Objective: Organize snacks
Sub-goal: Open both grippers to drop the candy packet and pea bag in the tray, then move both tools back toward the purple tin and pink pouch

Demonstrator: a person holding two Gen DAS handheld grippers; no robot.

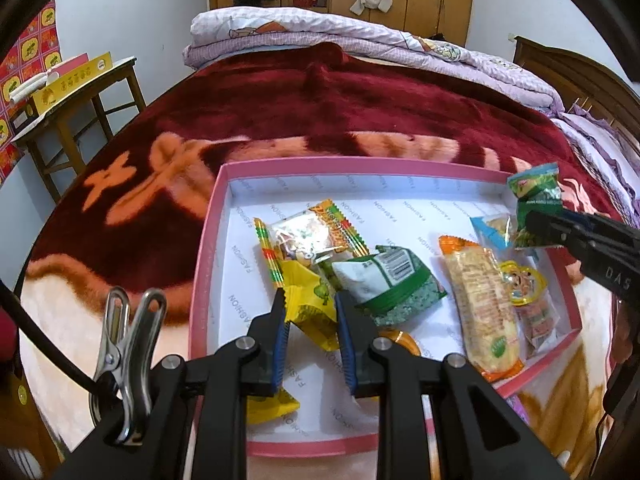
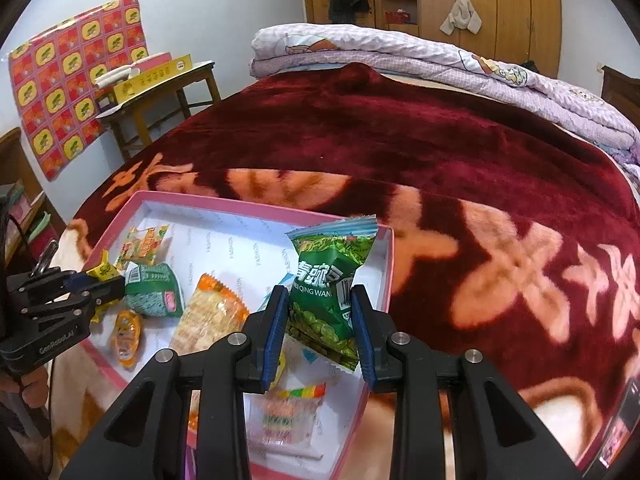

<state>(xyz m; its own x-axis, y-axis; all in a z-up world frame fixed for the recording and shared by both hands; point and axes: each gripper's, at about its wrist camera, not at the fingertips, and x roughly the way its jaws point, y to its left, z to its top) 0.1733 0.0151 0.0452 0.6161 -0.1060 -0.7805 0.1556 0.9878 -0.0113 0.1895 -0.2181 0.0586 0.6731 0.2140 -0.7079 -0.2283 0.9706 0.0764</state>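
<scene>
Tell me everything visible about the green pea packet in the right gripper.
The green pea packet is a glossy plastic pillow pouch, sealed, with crimped ends, a blue strip along the top edge, printed peas, white characters and a barcode. It stands roughly upright, slightly tilted, clamped at mid-body between the right gripper pads, lifted above the pink box near its right wall. Nothing else touches it.

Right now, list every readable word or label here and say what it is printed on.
"FASHION": repeated across the white lining of the pink box.
"QING WAN": green pea packet in the right gripper; its Chinese characters too unclear to give.
"DAS": right gripper body, left view.
"GenRobot.AI": left gripper body.
Barcodes, other wrappers: unreadable.
</scene>
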